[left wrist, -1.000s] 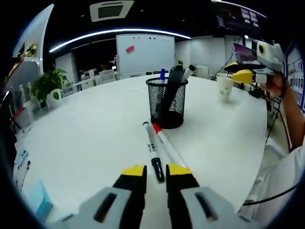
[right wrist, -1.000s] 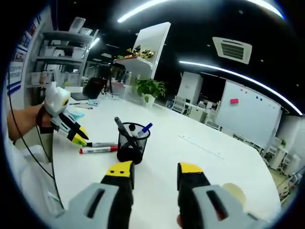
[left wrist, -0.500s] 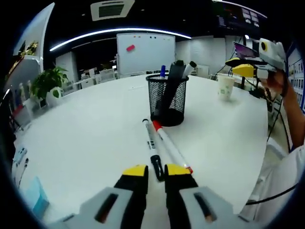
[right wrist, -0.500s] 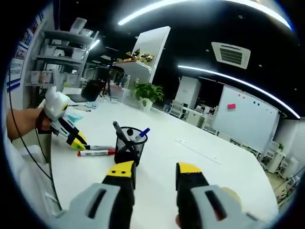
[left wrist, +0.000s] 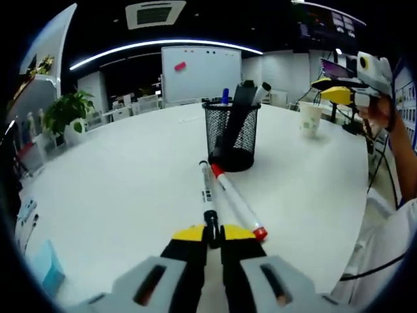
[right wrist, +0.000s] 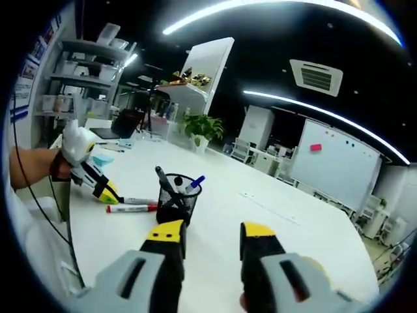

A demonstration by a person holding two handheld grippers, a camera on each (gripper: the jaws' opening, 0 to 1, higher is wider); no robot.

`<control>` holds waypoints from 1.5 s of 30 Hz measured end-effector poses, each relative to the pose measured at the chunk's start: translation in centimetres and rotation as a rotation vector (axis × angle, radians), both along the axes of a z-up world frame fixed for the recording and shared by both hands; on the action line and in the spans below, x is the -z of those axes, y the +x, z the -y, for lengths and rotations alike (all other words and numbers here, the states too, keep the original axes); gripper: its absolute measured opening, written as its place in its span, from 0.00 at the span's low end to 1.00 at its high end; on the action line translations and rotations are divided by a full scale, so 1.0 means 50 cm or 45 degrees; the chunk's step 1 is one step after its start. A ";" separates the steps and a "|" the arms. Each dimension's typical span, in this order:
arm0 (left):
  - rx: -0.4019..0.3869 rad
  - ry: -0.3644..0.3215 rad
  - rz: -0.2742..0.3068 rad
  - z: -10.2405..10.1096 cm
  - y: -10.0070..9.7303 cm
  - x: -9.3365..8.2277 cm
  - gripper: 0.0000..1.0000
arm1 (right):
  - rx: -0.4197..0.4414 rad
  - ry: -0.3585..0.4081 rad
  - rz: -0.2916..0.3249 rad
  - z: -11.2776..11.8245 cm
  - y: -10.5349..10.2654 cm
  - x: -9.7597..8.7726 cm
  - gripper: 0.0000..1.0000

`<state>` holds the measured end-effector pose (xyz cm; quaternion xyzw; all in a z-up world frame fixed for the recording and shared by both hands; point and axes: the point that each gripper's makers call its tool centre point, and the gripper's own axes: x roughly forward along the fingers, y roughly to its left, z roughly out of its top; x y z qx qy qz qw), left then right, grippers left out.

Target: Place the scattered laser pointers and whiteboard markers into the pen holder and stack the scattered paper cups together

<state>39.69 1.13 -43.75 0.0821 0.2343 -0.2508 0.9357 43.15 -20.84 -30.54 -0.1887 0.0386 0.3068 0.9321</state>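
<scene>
White round table [left wrist: 117, 176]: left gripper [left wrist: 212, 233] low, jaws pinched on black-capped whiteboard marker [left wrist: 208, 199], beside red-capped marker [left wrist: 238, 203], before mesh pen holder [left wrist: 233, 134]. Right gripper [right wrist: 209, 232] raised, jaws spread, empty.

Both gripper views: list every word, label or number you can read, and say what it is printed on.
None can be read.
Black-capped marker: dark print on its barrel, too blurred.
Wall posters at the left of the right gripper view: too small.
Paper cup: faint marks, unreadable.
</scene>
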 end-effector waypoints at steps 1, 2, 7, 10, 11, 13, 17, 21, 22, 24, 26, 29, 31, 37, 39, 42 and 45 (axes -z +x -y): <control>0.003 -0.001 0.001 0.001 0.000 0.000 0.10 | 0.003 -0.001 0.002 0.003 -0.003 0.000 0.33; 0.003 -0.001 0.000 -0.001 0.001 0.000 0.10 | 0.008 0.003 0.000 0.006 -0.002 0.000 0.33; -0.002 -0.014 -0.002 0.005 -0.001 0.000 0.09 | 0.027 0.002 -0.012 0.013 0.002 0.004 0.33; -0.006 -0.028 0.004 0.005 0.002 0.000 0.09 | 0.024 0.001 -0.019 0.013 0.003 0.011 0.33; -0.005 -0.030 0.005 0.005 0.002 0.000 0.09 | 0.027 0.007 -0.026 0.013 0.003 0.013 0.32; 0.020 -0.008 0.020 0.008 0.002 0.001 0.10 | 0.030 0.029 -0.040 0.015 0.005 0.017 0.31; 0.023 0.013 0.038 -0.001 0.009 0.003 0.09 | 0.035 0.038 -0.044 0.016 0.003 0.019 0.31; 0.026 0.024 0.038 -0.003 0.010 0.005 0.10 | 0.021 0.034 -0.049 0.013 0.001 0.028 0.31; 0.028 0.028 0.039 -0.003 0.010 0.005 0.10 | 0.017 0.034 -0.055 0.012 0.000 0.032 0.31; 0.029 0.034 0.043 -0.004 0.011 0.006 0.10 | 0.020 0.025 -0.064 0.013 0.001 0.041 0.31; 0.030 0.036 0.052 -0.005 0.011 0.005 0.10 | 0.024 0.023 -0.068 0.015 0.002 0.043 0.31; 0.033 0.052 0.073 -0.006 0.012 0.001 0.10 | 0.028 0.022 -0.073 0.018 0.003 0.046 0.31; 0.038 0.052 0.079 -0.006 0.011 -0.001 0.09 | 0.027 0.023 -0.076 0.019 0.003 0.049 0.31; 0.043 0.051 0.110 -0.006 0.012 -0.012 0.09 | 0.017 0.014 -0.082 0.015 0.002 0.055 0.31; 0.043 0.050 0.119 -0.007 0.012 -0.015 0.09 | 0.018 0.012 -0.084 0.015 0.002 0.056 0.31; 0.044 0.045 0.127 -0.007 0.012 -0.018 0.09 | 0.022 0.013 -0.087 0.017 0.004 0.058 0.31; 0.049 0.056 0.147 -0.008 0.013 -0.022 0.09 | 0.022 0.010 -0.089 0.017 0.004 0.060 0.31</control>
